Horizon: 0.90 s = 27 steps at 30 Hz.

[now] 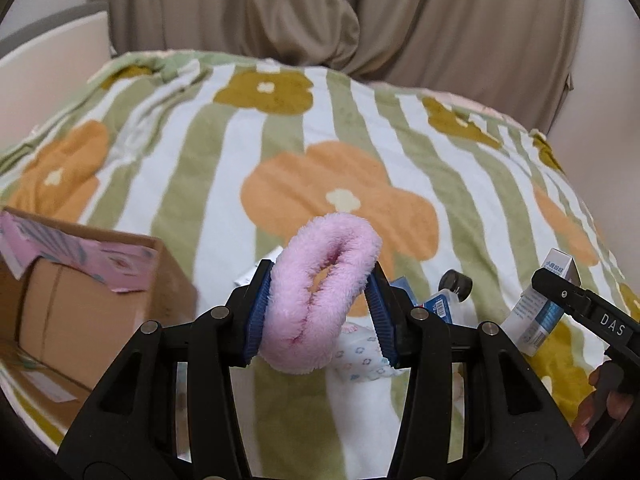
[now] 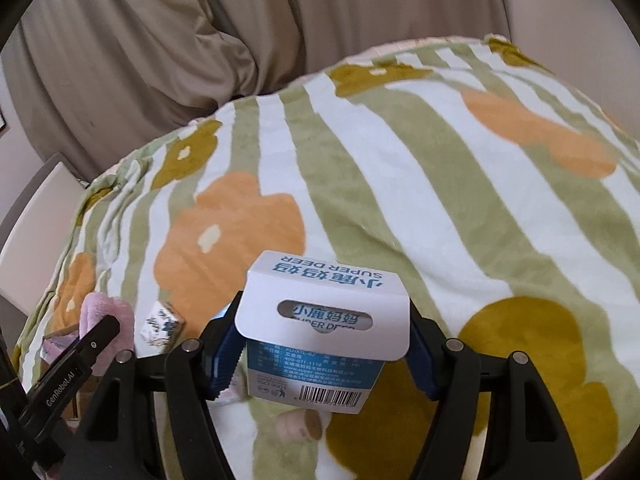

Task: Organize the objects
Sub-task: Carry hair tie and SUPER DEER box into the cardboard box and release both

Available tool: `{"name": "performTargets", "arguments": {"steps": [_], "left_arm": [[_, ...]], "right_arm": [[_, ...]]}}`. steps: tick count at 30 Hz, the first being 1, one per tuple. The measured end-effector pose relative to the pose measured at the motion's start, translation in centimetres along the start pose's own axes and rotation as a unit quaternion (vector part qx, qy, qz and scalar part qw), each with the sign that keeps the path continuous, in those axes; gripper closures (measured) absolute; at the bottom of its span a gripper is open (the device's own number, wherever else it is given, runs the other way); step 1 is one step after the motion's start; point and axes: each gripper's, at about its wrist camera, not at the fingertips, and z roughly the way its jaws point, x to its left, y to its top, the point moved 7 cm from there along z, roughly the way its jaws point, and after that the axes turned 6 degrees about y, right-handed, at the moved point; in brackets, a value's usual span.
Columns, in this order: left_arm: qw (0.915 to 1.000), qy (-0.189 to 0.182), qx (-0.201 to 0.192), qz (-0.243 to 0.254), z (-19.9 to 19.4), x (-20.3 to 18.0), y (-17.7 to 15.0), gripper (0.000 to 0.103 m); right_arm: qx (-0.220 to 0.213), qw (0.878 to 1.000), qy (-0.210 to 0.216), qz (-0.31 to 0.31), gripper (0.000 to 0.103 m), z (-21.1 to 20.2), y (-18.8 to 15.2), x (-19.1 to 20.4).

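My left gripper is shut on a fluffy pink ring-shaped scrunchie, held above the flowered blanket; it also shows at the left edge of the right wrist view. My right gripper is shut on a white and blue Super Deer box, which also shows in the left wrist view. A cardboard box with pink packaging inside stands at the left.
Below the left gripper lie a patterned white packet, a small blue-labelled bottle with a black cap. A small patterned cube and a beige roll lie near the right gripper. Beige curtains hang behind the bed.
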Motion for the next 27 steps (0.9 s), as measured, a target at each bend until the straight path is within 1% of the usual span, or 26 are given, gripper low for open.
{"name": "performTargets", "arguments": {"steps": [7, 14, 21, 27], "left_arm": [[0.9995, 0.005, -0.029, -0.009, -4.6, 3.1, 1.2, 0.061], [0.9983, 0.015, -0.054, -0.017, -8.3, 7.0, 1.5, 0.061], [0.9972, 0.03, -0.063, -0.027, -10.1, 11.8, 1.8, 0.061], [0.9966, 0.045, -0.06, -0.034, -10.3, 16.0, 1.7, 0.061]], "right_arm": [[-0.01, 0.999, 0.016, -0.048, 0.037, -3.1, 0.1, 4.4], [-0.019, 0.995, 0.038, -0.09, 0.037, -4.6, -0.4, 9.5], [-0.019, 0.989, 0.058, -0.133, 0.037, -4.8, -1.3, 15.4], [-0.006, 0.984, 0.078, -0.16, 0.037, -3.7, -2.9, 20.5]]}}
